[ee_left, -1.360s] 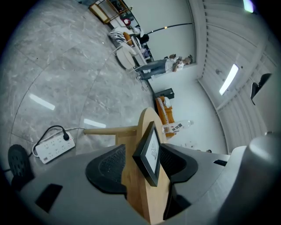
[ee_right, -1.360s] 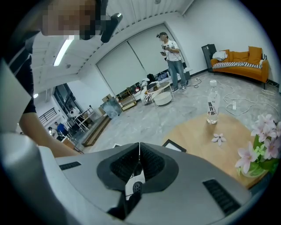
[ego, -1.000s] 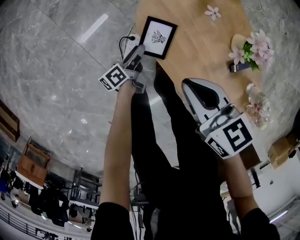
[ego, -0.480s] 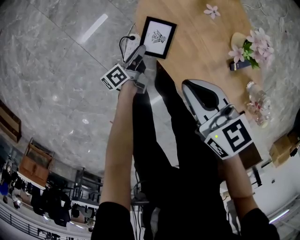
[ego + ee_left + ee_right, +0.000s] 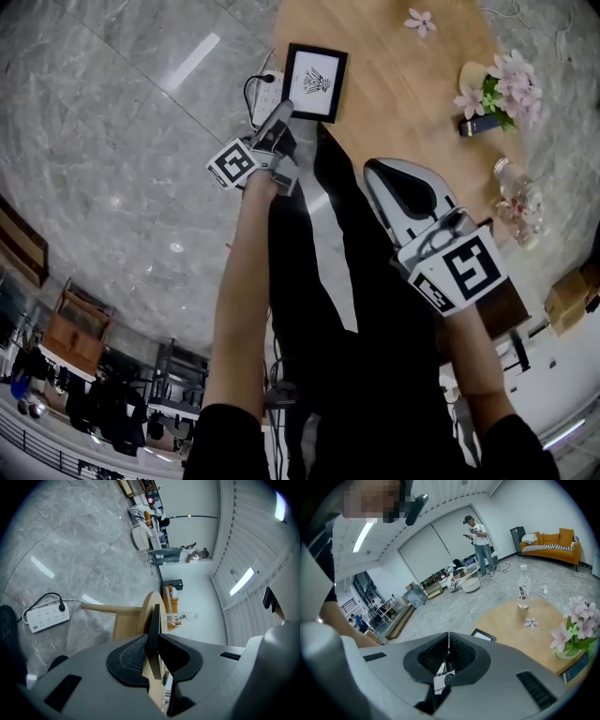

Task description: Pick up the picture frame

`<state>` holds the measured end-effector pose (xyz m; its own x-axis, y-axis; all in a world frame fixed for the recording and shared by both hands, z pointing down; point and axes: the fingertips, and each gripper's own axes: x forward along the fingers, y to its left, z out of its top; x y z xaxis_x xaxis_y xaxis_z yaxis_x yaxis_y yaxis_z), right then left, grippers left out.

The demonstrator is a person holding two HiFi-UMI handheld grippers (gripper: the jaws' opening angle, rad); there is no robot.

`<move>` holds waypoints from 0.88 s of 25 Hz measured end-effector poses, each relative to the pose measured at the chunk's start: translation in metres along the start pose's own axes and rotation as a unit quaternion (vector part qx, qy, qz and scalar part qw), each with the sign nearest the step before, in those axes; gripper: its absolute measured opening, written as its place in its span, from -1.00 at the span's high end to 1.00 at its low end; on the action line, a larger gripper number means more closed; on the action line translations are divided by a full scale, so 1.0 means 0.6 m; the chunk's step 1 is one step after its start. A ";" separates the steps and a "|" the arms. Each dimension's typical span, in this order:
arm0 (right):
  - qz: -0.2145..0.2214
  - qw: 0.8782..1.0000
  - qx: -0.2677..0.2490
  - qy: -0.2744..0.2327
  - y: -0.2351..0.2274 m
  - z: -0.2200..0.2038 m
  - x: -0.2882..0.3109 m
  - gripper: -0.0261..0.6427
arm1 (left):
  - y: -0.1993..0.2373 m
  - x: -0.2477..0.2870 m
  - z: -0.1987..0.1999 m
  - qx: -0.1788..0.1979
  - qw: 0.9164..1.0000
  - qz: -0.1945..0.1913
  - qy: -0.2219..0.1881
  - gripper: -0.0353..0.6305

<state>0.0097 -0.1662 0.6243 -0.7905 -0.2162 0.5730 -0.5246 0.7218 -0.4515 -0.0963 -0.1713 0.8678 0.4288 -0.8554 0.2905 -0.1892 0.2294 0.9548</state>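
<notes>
The black picture frame (image 5: 314, 82) with a white print lies at the near-left edge of the round wooden table (image 5: 394, 84). My left gripper (image 5: 282, 112) reaches its near-left corner. In the left gripper view the frame (image 5: 154, 613) stands edge-on between the jaws of the left gripper (image 5: 153, 641), which are closing with both pads against it. My right gripper (image 5: 405, 187) hangs nearer to me, short of the table, with its jaws shut and nothing in them. From the right gripper view the frame (image 5: 483, 635) shows just beyond the right gripper (image 5: 449, 635).
A white power strip (image 5: 264, 89) with a black cable lies on the floor beside the table. On the table stand a vase of pink flowers (image 5: 506, 94), a water bottle (image 5: 516, 202), a loose blossom (image 5: 420, 21) and a small dark object (image 5: 478, 125). A person (image 5: 480, 538) stands far off.
In the head view the frame has turned a little and shifted slightly, with the left gripper staying at its corner. The right gripper has kept still.
</notes>
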 end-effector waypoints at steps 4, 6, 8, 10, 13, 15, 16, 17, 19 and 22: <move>-0.001 1.000 -0.002 -0.006 0.013 0.009 -0.011 0.88 | -0.021 -0.011 0.003 -0.003 1.000 -0.010 0.000 0.66; -0.002 1.000 -0.005 -0.009 0.018 0.017 -0.017 0.88 | -0.032 -0.016 0.006 -0.005 1.000 -0.015 -0.001 0.67; -0.003 1.000 -0.008 -0.015 0.024 0.028 -0.025 0.88 | -0.046 -0.020 0.008 -0.016 1.000 -0.022 -0.003 0.67; -0.004 1.000 -0.013 -0.020 0.029 0.041 -0.033 0.88 | -0.065 -0.024 0.009 -0.041 0.999 -0.033 -0.008 0.67; -0.006 0.999 -0.020 -0.029 0.033 0.061 -0.049 0.88 | -0.102 -0.028 0.017 -0.068 0.996 -0.053 -0.020 0.67; -0.008 0.999 -0.023 -0.034 0.037 0.074 -0.061 0.88 | -0.125 -0.033 0.024 -0.068 0.996 -0.062 -0.023 0.67; -0.009 0.999 -0.025 -0.037 0.040 0.081 -0.067 0.88 | -0.137 -0.035 0.028 -0.065 0.995 -0.066 -0.024 0.67; -0.010 0.999 -0.028 -0.041 0.042 0.088 -0.074 0.88 | -0.149 -0.036 0.034 -0.062 0.995 -0.069 -0.025 0.67; -0.011 0.998 -0.032 -0.048 0.048 0.104 -0.087 0.88 | -0.176 -0.039 0.047 -0.059 0.995 -0.074 -0.027 0.67; -0.014 0.997 -0.036 -0.060 0.056 0.128 -0.107 0.88 | -0.218 -0.044 0.068 -0.053 0.995 -0.083 -0.032 0.67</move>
<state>0.0184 -0.1784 0.5195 -0.8105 -0.3111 0.4962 -0.5264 0.7584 -0.3843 -0.1186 -0.1977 0.7327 0.3876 -0.9130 0.1272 -0.0246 0.1277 0.9915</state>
